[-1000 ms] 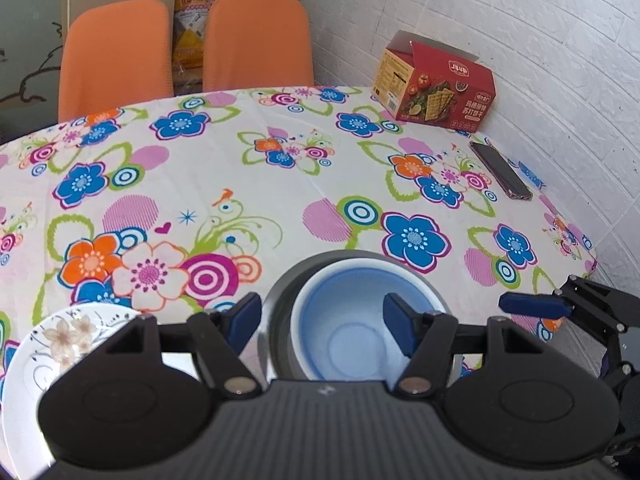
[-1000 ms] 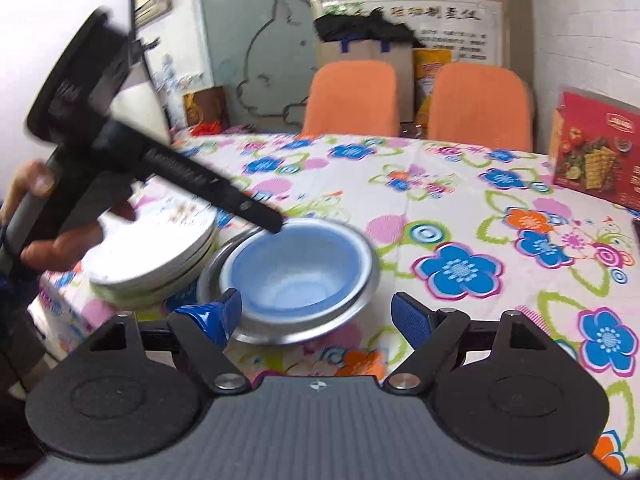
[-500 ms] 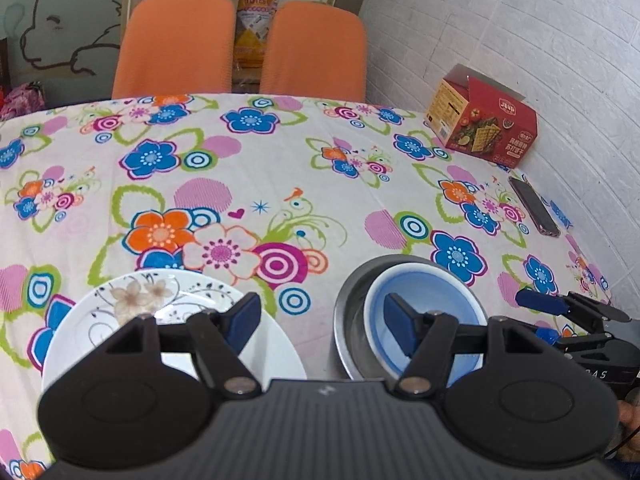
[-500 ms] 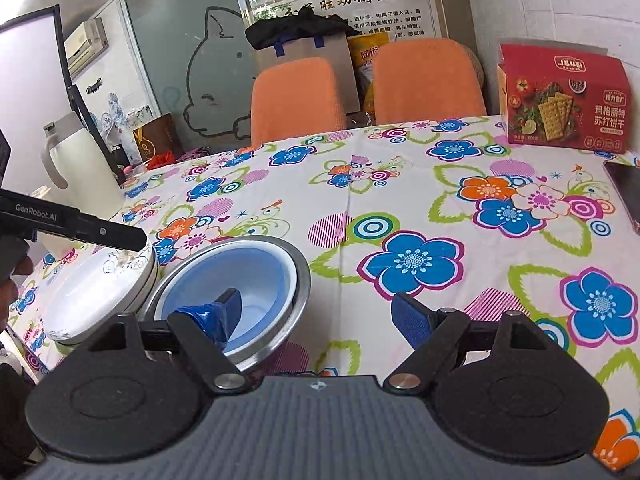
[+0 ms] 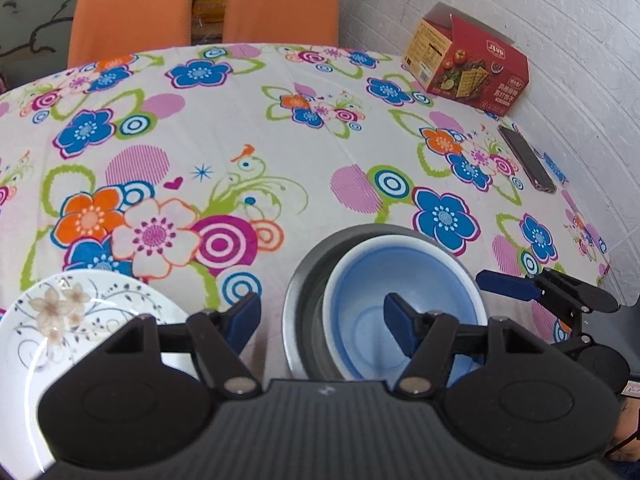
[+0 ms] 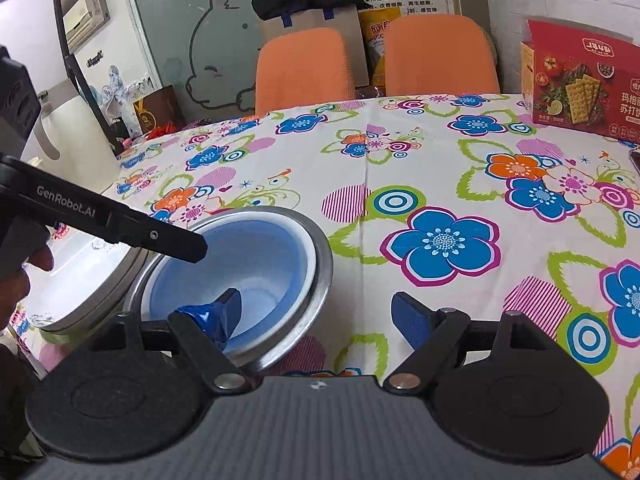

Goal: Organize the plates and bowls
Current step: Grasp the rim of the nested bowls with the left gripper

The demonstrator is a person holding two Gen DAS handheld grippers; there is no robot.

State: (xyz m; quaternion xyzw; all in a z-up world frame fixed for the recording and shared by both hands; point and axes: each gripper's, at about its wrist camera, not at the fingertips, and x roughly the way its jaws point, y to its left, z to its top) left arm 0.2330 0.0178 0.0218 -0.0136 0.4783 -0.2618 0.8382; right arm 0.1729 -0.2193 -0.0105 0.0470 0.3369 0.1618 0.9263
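left gripper (image 5: pixel 322 318) released, swung back over the steel bowl (image 5: pixel 304 280) rim | right gripper (image 6: pixel 316 312) released, straddling that rim (blue bowl (image 6: pixel 256 264) nested) | floral plates (image 5: pixel 60 312) stacked, near edge of table (image 5: pixel 280 128) | stacking looks finished

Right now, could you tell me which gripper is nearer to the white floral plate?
The left gripper. Its left finger hangs by the white floral plate's rim, its right finger over the blue bowl. The right gripper is on the bowl's far side, straddling its rim.
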